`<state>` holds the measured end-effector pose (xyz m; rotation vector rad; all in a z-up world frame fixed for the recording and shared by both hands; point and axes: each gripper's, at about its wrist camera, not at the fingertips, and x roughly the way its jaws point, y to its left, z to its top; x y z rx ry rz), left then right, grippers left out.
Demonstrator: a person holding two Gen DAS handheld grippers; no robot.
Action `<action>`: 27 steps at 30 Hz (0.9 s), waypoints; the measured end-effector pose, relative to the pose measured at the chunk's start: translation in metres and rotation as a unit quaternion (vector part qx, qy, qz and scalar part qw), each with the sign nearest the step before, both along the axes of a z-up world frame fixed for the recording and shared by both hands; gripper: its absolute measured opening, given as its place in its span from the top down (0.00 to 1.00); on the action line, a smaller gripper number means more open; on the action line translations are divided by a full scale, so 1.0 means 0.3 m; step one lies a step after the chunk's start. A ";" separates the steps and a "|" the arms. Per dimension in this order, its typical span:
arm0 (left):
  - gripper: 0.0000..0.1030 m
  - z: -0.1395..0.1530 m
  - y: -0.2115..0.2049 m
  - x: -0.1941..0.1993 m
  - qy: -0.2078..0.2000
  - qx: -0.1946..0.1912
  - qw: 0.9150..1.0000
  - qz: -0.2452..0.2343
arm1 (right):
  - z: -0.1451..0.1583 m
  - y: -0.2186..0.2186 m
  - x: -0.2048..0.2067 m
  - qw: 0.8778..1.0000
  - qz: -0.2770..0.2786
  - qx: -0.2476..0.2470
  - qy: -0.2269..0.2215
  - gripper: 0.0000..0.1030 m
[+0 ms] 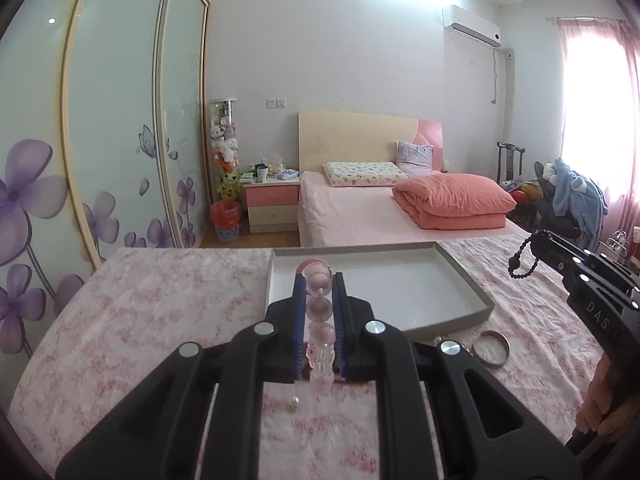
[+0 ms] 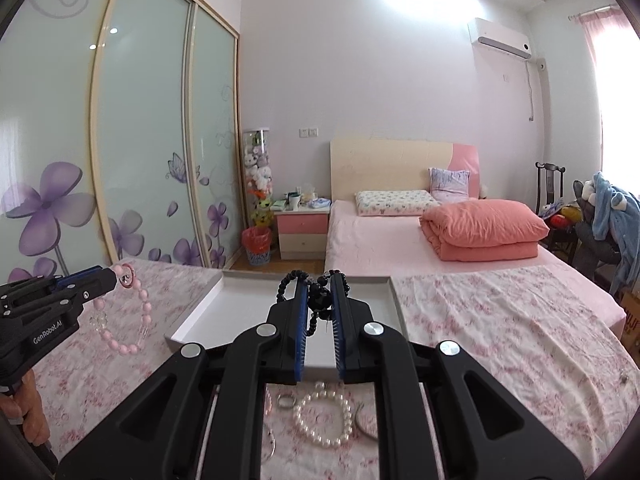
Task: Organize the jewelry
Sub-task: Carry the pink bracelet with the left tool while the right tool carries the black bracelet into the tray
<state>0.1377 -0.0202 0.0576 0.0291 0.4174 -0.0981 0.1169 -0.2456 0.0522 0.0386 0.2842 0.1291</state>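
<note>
The left gripper (image 1: pixel 319 280) is clamped on a pink bead bracelet (image 1: pixel 319 304); the right gripper (image 2: pixel 320 280) is clamped on a black bead bracelet (image 2: pixel 318 300). Both hang above the flowered cloth (image 2: pixel 500 320), near the empty tray (image 1: pixel 400 284).

Home bedroom: bed (image 2: pixel 380 240) w/ pink sheet, pillows, folded quilt (image 2: pixel 484 228); sliding wardrobe (image 2: pixel 140 140) w/ purple flowers; pink nightstand (image 2: pixel 302 232); wall AC unit (image 2: pixel 500 38); plush toys (image 2: pixel 258 176).
</note>
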 end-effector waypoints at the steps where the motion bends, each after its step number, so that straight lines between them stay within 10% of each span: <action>1: 0.87 0.002 -0.006 0.009 -0.002 0.001 1.000 0.000 | 0.008 -0.004 0.020 1.000 -0.001 0.001 -0.004 0.88; 12: 0.87 0.013 -0.042 0.250 0.007 -0.012 1.000 -0.003 | -0.012 -0.050 0.230 0.999 -0.014 0.034 0.000 0.88; 27: 0.87 -0.157 -0.094 0.490 0.060 -0.013 0.998 -0.018 | -0.185 0.005 0.482 0.993 -0.008 0.030 0.112 0.88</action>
